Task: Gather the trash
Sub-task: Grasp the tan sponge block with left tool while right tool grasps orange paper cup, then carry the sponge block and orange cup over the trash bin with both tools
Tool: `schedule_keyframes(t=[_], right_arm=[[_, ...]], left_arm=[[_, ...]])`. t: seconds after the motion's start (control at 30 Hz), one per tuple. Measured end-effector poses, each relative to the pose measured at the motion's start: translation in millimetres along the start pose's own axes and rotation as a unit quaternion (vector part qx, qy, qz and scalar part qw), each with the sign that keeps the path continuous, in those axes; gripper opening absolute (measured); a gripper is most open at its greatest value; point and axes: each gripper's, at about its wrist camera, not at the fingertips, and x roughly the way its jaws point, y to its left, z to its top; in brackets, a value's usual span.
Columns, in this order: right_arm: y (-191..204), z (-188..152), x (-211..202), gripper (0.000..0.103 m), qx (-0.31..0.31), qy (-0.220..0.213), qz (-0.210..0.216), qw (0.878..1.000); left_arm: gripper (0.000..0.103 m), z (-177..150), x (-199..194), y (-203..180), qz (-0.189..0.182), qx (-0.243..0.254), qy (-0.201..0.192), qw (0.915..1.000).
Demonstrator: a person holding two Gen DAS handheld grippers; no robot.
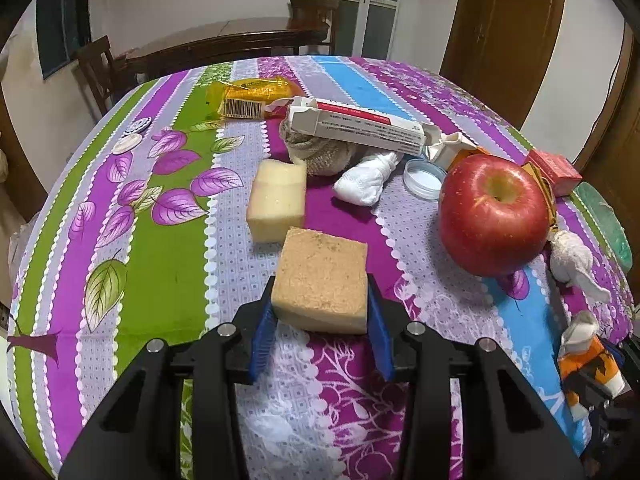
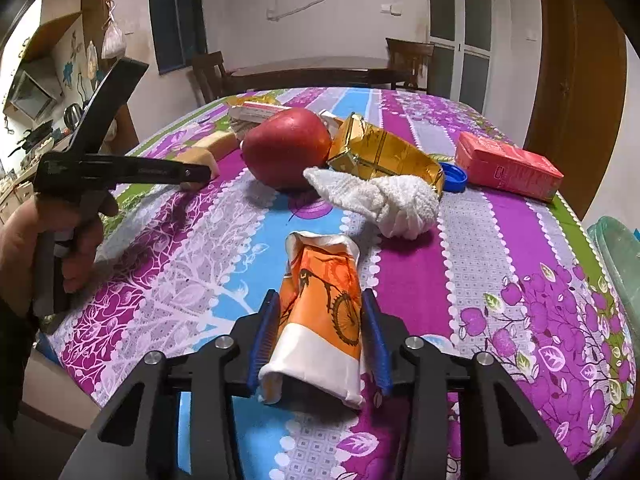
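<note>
Left gripper (image 1: 320,312) jaws clamped on sponge block (image 1: 322,284), right gripper (image 2: 320,336) jaws on crumpled orange wrapper (image 2: 320,312); both gripped w/ pads on opposite sides, prob. for lifting off tabletop (image 2: 500,272).

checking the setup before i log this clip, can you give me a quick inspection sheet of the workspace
surface: table under a striped flowered cloth, crowded at the far end
job's things: brown sponge block; crushed orange paper cup; long white box; yellow wrapper; gold carton; red box; two knotted white rags
clutter: red apple; pale sponge; clear lid; blue cap
grippers: left gripper shut on the brown sponge block; right gripper shut on the cup
cables: one white cord on the far wall
surroundings: dark wooden table and chairs behind, brown door at right
</note>
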Motion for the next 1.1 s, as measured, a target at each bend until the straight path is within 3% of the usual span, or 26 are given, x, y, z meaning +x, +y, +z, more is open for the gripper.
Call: schedule_keyframes(t=[0.23, 0.57, 1.1], right_arm=[[-2, 3, -14, 0.036, 0.001, -0.034, 0.004, 0.999], [-1, 15, -55, 0.036, -0.003, -0.098, 0.000, 0.995], [-28, 63, -121, 0.036, -0.007, -0.182, -0.042, 0.982]], left_arm=[[0.039, -9, -35, -13, -0.002, -0.006, -0.046, 0.9989], [0.039, -19, -105, -66, -0.007, 0.020, -0.135, 0.9907], [0.039, -28, -152, -129, -0.024, 0.043, -0.196, 0.9794]])
